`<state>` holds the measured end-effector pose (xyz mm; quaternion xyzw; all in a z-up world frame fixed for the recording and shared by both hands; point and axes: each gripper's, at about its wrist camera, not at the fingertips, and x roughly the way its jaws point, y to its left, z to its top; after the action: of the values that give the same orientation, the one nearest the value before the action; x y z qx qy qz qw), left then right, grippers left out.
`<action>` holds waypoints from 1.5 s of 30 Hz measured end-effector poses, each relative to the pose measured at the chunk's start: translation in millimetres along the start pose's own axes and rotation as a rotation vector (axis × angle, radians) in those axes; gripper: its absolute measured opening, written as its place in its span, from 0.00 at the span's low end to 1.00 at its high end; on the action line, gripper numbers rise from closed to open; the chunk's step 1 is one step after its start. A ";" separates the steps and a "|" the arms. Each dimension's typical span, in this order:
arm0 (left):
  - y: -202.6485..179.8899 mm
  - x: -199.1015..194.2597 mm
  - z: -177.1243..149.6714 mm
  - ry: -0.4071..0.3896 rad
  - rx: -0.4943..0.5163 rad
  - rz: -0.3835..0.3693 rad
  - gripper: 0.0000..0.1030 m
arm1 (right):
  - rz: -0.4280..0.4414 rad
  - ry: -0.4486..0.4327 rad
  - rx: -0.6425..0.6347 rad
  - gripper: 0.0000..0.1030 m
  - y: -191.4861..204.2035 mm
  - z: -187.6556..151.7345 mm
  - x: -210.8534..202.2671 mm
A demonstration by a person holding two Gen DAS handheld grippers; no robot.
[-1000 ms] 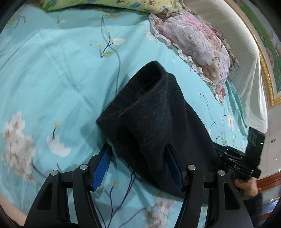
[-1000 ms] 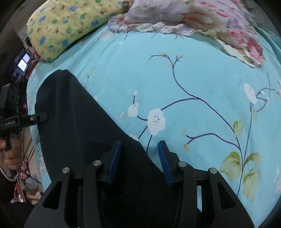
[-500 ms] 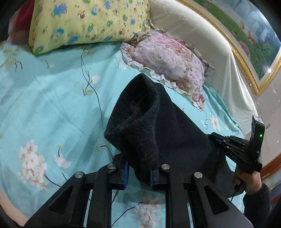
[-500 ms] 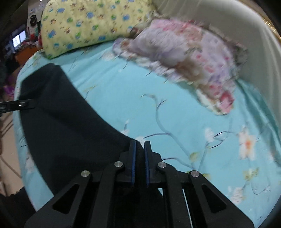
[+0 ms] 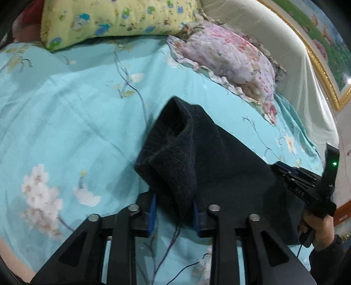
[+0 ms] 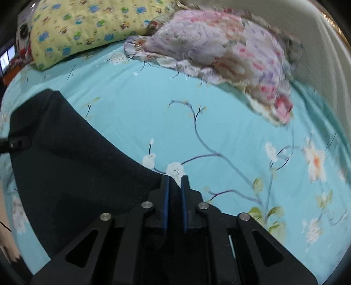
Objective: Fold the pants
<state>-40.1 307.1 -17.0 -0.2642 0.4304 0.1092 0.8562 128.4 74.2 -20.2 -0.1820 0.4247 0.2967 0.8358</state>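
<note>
Black fleece pants (image 5: 219, 166) lie across the turquoise flowered bedsheet (image 5: 65, 122). My left gripper (image 5: 174, 208) is shut on a bunched end of the pants, which rises in a thick fold ahead of the fingers. In the right wrist view the pants (image 6: 72, 175) spread to the left, and my right gripper (image 6: 174, 197) is shut on their edge. The right gripper also shows at the right edge of the left wrist view (image 5: 307, 186), held by a hand. The left gripper's tip shows in the right wrist view (image 6: 18, 142) at the left edge.
A yellow patterned pillow (image 5: 114, 19) and a pink floral pillow (image 5: 230, 59) lie at the head of the bed, against a white headboard (image 5: 285, 50). Both pillows show in the right wrist view (image 6: 87, 28) (image 6: 230, 50).
Both grippers closed on the pants, the left on the bunched end, the right on the edge. The cloth has lifted a little off the sheet, and both views have tilted toward the pillows.
</note>
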 end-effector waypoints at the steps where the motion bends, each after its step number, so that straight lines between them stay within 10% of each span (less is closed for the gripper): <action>1: 2.3 -4.9 -0.1 -0.012 -0.005 0.014 0.37 | -0.001 -0.010 0.031 0.21 -4.4 -1.4 -3.1; 17: -25.6 -60.4 0.1 -0.145 0.024 0.014 0.45 | 0.135 -0.107 0.418 0.41 -59.2 -67.3 -80.3; 45: -220.8 10.9 -61.1 0.109 0.392 -0.183 0.55 | -0.041 -0.198 0.818 0.57 -113.7 -242.2 -182.8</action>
<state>16.5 88.6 23.5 -0.1363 0.4632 -0.0693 0.8730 -28.1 -209.0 -3.6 0.1859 0.4214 0.1030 0.8816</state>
